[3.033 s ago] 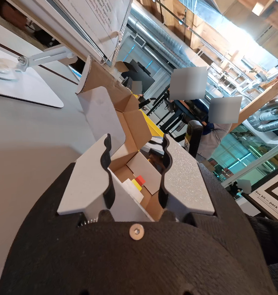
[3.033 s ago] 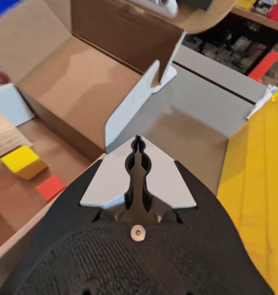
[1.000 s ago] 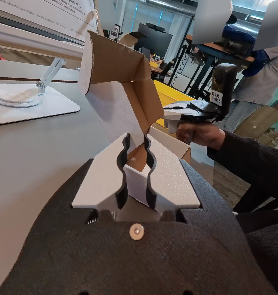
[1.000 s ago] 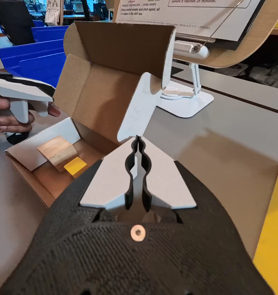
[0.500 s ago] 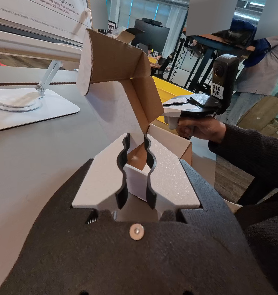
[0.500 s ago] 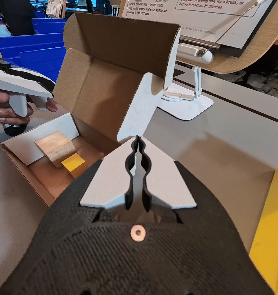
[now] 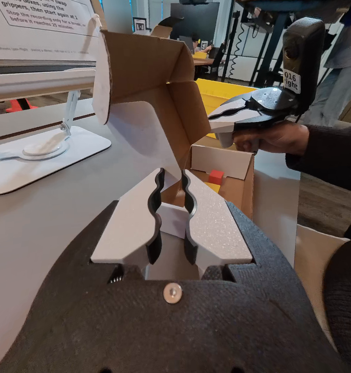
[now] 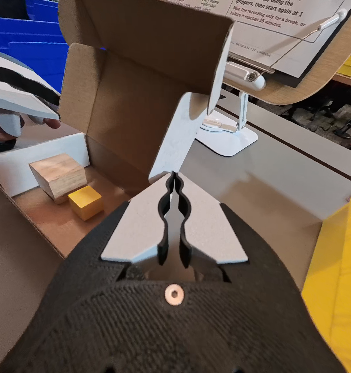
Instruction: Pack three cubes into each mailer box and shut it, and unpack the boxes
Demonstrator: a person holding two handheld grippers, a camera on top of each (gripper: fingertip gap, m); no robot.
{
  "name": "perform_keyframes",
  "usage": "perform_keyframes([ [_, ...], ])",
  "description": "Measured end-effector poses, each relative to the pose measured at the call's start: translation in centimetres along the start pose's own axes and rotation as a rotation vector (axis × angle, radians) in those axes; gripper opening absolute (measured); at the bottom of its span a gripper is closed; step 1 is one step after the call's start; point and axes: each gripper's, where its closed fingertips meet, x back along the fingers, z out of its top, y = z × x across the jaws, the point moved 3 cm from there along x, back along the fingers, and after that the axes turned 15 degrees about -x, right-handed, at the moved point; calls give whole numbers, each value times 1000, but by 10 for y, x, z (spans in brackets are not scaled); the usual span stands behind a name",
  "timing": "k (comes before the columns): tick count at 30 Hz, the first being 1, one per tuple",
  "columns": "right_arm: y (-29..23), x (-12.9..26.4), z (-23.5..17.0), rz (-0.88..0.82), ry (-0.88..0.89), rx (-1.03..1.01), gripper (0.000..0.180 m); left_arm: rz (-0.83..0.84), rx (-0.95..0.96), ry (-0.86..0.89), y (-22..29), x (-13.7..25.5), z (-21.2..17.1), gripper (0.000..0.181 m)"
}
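Counter [image 7: 39,222]: grey surface carrying the box and the stand; a dark seam runs across it behind the stand's base.
Mailer box [image 8: 130,113]: open, brown inside and white outside, lid raised upright with its front flap folded over at the top; it sits on the counter between the two grippers.
Yellow bin [image 8: 340,282]: at the right edge of the right wrist view, just beside the box.
Blue bins [image 8: 35,46]: behind the box on the left gripper's side.
Document stand [image 7: 49,145]: white base and arm on the counter behind the box, holding a printed instruction sheet [image 8: 271,24]; its writing is not given here.
Right gripper [image 8: 173,177]: fingers pressed together at the tips, grasping nothing, poised at the box's near wall beside the white side flap; it carries a camera with a small white printed sticker [image 7: 291,80].
Left gripper [image 7: 171,175]: fingers parted with a narrow gap, released, over the box's opposite white wall.
Wooden cube [image 8: 59,177]: largest of the three, tilted against the white inner wall inside the box.
Yellow cube [image 8: 85,201]: on the box floor, touching the wooden one.
Red cube [image 7: 216,176]: on the box floor by the white inner wall.
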Motion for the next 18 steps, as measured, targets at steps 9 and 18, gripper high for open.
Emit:
perform_keyframes([
  [9,0,0,0,4,-2,2,0,-13,-85,-21,4,3,-2,15],
  [18,-2,7,-4,0,-42,7,0,-57,-274,-60,18,6,-6,14],
])
